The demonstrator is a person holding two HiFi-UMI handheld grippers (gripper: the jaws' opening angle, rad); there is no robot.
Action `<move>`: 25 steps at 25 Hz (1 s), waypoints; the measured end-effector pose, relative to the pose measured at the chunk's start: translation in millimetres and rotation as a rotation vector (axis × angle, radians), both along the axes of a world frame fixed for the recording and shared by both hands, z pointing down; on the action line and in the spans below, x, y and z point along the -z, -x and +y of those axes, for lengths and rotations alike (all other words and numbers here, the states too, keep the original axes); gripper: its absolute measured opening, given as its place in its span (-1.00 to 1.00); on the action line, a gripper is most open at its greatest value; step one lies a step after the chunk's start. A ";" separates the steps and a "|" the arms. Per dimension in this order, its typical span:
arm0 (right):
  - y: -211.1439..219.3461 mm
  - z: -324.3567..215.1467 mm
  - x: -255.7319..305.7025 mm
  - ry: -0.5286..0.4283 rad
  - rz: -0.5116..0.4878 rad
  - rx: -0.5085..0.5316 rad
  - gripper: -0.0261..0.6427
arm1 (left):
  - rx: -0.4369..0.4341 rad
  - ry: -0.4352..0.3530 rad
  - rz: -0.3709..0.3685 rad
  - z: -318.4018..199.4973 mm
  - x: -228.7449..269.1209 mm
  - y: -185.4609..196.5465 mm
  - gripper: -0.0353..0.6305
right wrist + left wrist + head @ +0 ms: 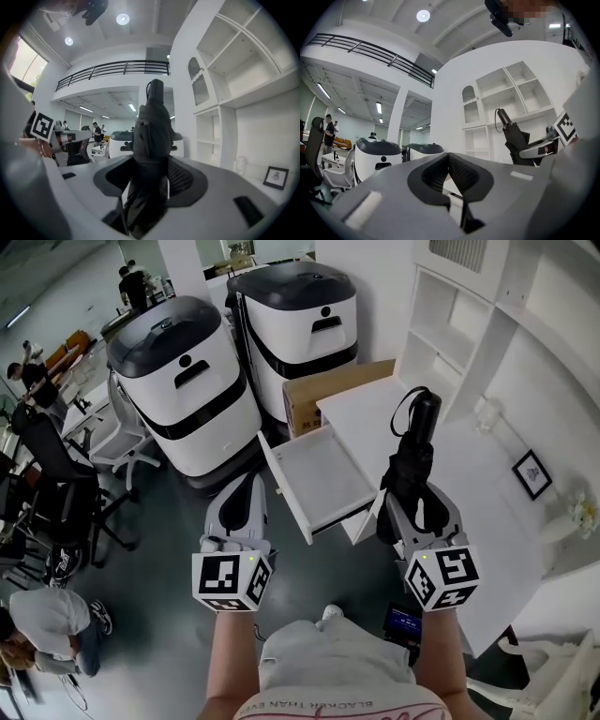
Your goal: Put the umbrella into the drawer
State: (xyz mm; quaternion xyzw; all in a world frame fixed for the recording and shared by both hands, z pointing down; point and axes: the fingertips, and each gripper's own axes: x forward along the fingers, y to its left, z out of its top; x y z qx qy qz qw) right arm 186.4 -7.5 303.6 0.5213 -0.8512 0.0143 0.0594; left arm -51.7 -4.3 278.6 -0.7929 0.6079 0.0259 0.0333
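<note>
The right gripper [151, 180] pinches one folded black umbrella [152, 126] between its two jaws, the strap end pointing away from the gripper. The left gripper [449, 165] has its two jaws pressed together on nothing. In the head view, one pulled-out white drawer [314, 474] lies at nine o'clock of the umbrella, below the white desk [370, 413]. One cardboard box [328, 390] sits at twelve o'clock of the drawer, and two white-and-black machines [183, 381] stand at eleven.
</note>
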 end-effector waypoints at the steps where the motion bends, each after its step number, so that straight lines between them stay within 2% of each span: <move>1: 1.8 -4.7 -1.7 0.004 0.002 0.010 -0.26 | 0.010 0.001 -0.002 -3.2 -1.2 1.5 -0.86; 10: 30.4 -35.9 -15.3 0.037 0.009 0.093 -0.26 | 0.088 0.014 -0.008 -24.0 -9.1 21.3 -0.86; 16: 42.8 -57.2 -28.4 0.072 0.018 0.102 -0.26 | 0.079 0.031 -0.006 -46.0 -17.3 31.2 -0.86; 25: 65.6 -108.6 -50.5 0.146 0.028 0.079 -0.26 | 0.033 0.064 -0.033 -106.7 -29.4 45.3 -0.86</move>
